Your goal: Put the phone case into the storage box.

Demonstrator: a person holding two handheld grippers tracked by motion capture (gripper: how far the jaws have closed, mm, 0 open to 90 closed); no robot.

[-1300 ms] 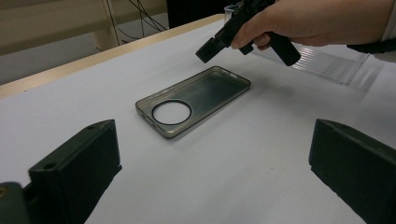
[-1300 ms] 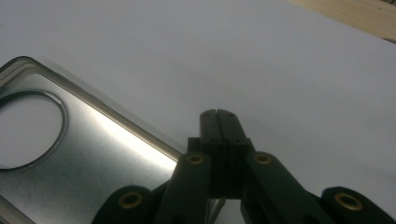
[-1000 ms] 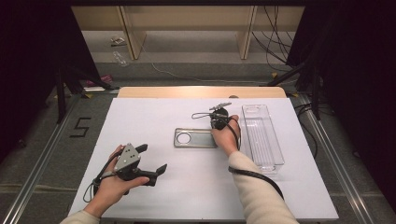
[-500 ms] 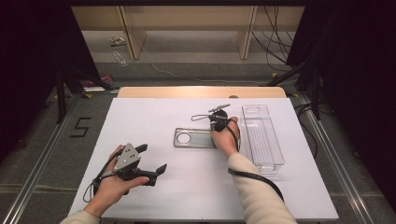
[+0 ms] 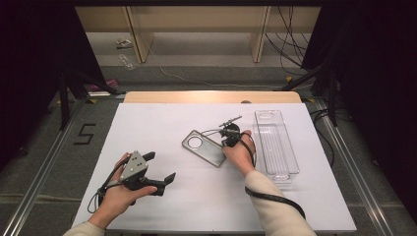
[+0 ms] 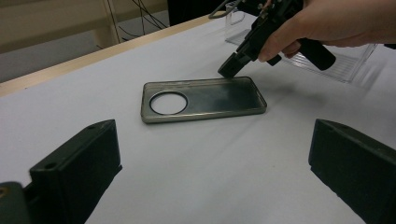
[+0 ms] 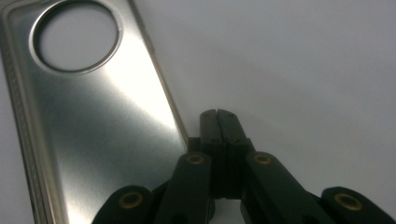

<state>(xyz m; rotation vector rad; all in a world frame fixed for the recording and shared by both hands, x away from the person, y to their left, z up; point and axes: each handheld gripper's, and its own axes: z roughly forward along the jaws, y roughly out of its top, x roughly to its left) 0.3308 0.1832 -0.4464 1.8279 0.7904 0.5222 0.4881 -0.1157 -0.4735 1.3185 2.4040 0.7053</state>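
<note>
High view: a grey phone case (image 5: 204, 147) with a round hole at one end is seen lying flat on the white table (image 5: 162, 123), turned at a slant, just left of a clear plastic tray (image 5: 275, 142). The right gripper (image 5: 227, 143) is held by the right hand (image 5: 239, 155) at the case's near right edge, between case and tray. In the right gripper view its jaws are seen pressed together with nothing between them, their tips set on the table right beside the long edge of the case (image 7: 93, 121). From the left gripper view, the closed tip of the right gripper (image 6: 229, 71) is seen at the case's far rim (image 6: 203, 99); whether it touches cannot be told. The left gripper (image 5: 160, 167) is held low over the table's near left part, well apart from the case, its jaws spread wide and empty.
</note>
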